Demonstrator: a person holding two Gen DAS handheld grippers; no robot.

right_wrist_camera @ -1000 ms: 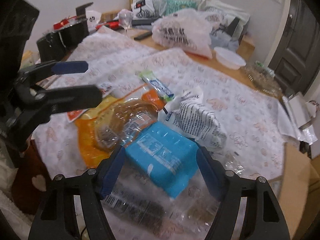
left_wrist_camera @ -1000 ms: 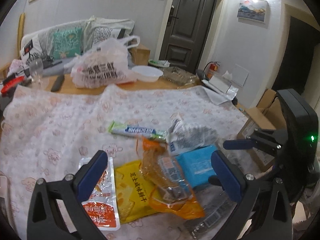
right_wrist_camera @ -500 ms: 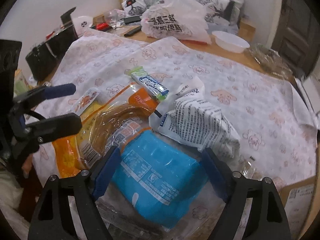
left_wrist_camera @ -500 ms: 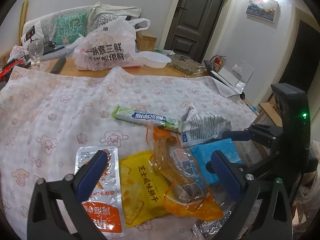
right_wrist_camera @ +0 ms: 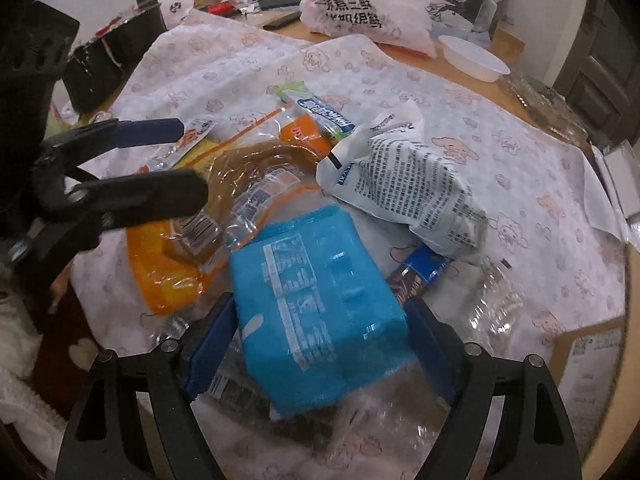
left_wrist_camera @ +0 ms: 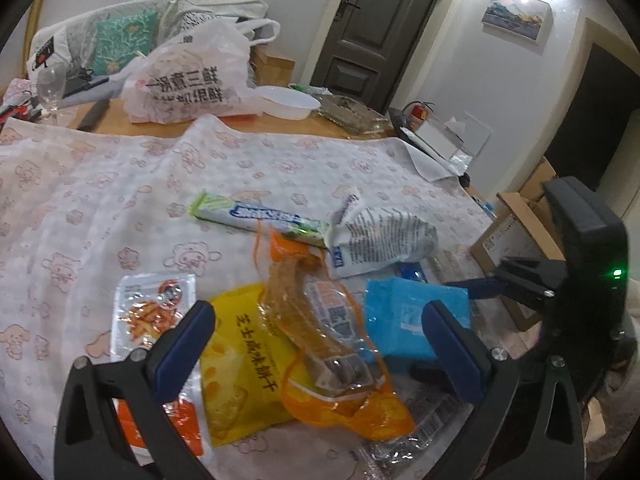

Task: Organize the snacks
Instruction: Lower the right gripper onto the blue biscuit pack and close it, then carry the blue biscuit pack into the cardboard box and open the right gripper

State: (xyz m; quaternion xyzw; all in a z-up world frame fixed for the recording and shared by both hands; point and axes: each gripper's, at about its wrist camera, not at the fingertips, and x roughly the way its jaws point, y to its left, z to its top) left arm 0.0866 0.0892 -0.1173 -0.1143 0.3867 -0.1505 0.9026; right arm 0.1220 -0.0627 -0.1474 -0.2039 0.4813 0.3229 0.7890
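Snacks lie in a heap on the patterned tablecloth [left_wrist_camera: 100, 200]. A blue packet [right_wrist_camera: 316, 300] sits between the fingers of my right gripper [right_wrist_camera: 320, 356], which is open around it; the packet also shows in the left wrist view [left_wrist_camera: 404, 320]. My left gripper [left_wrist_camera: 320, 348] is open above a yellow cracker packet [left_wrist_camera: 240, 360] and an orange clear bag [left_wrist_camera: 320, 332]. A white printed bag [left_wrist_camera: 380, 240], a green-blue bar [left_wrist_camera: 256, 216] and a red-and-clear sachet [left_wrist_camera: 148, 312] lie around them.
A white shopping bag [left_wrist_camera: 188, 80], a plastic bowl [left_wrist_camera: 288, 100], a wine glass [left_wrist_camera: 50, 84] and a clear tray [left_wrist_camera: 352, 112] stand at the far side. A cardboard box [left_wrist_camera: 516, 232] sits right of the table. Crumpled clear plastic [right_wrist_camera: 492, 300] lies near the right gripper.
Both grippers have moved in closer over the heap. The right gripper's fingers now straddle the blue packet more deeply. The snacks lie as before.
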